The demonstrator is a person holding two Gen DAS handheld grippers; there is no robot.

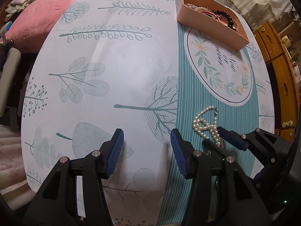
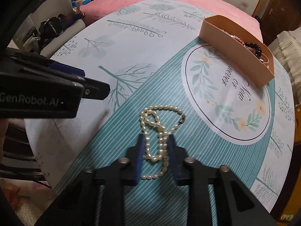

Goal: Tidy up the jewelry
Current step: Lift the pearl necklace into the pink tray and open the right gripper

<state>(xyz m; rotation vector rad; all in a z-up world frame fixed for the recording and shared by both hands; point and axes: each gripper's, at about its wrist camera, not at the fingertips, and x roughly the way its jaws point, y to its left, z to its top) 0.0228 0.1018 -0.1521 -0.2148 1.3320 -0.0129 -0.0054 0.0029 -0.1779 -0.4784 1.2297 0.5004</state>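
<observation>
The right gripper (image 2: pixel 155 158) stands over the pearl necklace (image 2: pixel 160 130), its jaws narrowed around the bunched strands; whether the pads already press the pearls cannot be told. The left gripper (image 1: pixel 146 150) hovers just beside it, jaws apart and holding nothing. For a sound pick-up, close on the doubled section of strand, not a single loop, and lift straight so the loose end does not drag. The necklace lies coiled on the striped teal band of the tablecloth (image 2: pixel 116 43): small cream oval pearls with a metal clasp (image 2: pixel 182 120). Farther off, the tan tray (image 2: pixel 235 50) already holds other beaded pieces.
</observation>
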